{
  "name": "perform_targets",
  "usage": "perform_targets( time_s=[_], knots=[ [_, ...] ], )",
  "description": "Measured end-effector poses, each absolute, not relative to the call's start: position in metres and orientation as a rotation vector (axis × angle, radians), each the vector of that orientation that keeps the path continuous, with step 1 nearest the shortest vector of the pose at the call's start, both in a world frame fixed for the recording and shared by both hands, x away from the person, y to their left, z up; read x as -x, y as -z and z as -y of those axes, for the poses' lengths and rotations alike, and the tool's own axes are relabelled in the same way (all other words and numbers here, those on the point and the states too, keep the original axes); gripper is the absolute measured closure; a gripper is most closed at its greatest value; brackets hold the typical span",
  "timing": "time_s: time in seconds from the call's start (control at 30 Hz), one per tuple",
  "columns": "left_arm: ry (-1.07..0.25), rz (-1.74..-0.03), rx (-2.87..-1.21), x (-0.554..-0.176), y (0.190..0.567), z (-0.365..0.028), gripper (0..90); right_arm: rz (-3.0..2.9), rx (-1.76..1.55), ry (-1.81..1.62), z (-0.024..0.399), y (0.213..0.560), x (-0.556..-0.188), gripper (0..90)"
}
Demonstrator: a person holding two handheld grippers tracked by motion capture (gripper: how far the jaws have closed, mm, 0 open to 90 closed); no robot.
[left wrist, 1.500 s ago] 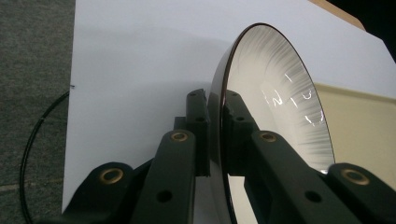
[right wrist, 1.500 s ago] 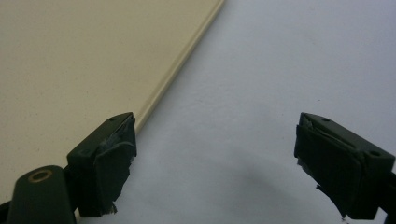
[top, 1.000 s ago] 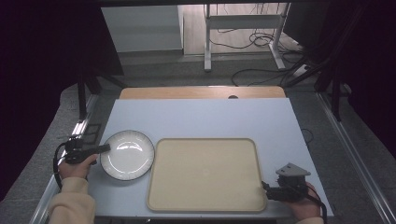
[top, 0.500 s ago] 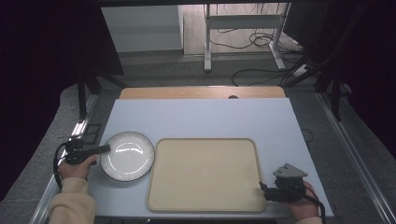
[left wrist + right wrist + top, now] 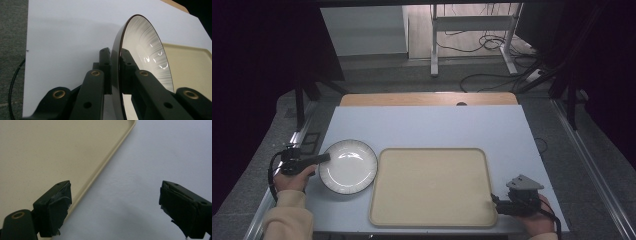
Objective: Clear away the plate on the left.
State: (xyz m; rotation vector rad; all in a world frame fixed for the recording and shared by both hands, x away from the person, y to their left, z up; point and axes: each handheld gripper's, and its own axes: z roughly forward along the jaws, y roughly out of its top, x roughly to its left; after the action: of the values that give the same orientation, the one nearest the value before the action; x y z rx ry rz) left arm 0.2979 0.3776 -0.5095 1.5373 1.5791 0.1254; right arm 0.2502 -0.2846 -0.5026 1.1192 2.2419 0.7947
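Jaws first: we see the left gripper (image 5: pixel 113 75) clamped on the near-left rim of the white plate (image 5: pixel 348 166), and the right gripper (image 5: pixel 116 207) spread wide at the beige tray's (image 5: pixel 432 187) near-right corner. On the pale counter (image 5: pixel 422 127), plate lies just left of tray.

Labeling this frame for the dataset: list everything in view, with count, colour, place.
plate: 1, white with dark rim, left part of table, beside the tray
tray: 1, beige, empty, near middle of table
table: 1, pale blue-grey top with a wooden far edge
metal frame legs: on the floor beyond the table, black cables around them
left gripper: 1, black, shut on the plate's left rim
right gripper: 1, black, jaws open at the tray's near right corner
hands: 2, cream sleeve on the left arm
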Motion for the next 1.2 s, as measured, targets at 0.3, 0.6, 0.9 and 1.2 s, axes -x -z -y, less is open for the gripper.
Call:
perform_targets(
  time_s=[0.3,0.6,0.9,1.2],
  knots=[
    [-0.122,-1.558,-1.514,-0.296,0.506,-0.380,82.9,-2.233,-1.129,-0.798,0.286,0.502,-0.250,11.3],
    [-0.102,-1.526,-1.419,-0.291,0.501,-0.387,82.7,-2.227,-1.132,-0.799,0.286,0.501,-0.250,11.4],
    [-0.087,-1.480,-1.405,-0.291,0.491,-0.375,82.5,-2.227,-1.145,-0.807,0.287,0.500,-0.250,11.4],
    [-0.051,-1.419,-1.410,-0.293,0.485,-0.359,82.4,-2.228,-1.154,-0.813,0.287,0.500,-0.250,11.4]
  ],
)
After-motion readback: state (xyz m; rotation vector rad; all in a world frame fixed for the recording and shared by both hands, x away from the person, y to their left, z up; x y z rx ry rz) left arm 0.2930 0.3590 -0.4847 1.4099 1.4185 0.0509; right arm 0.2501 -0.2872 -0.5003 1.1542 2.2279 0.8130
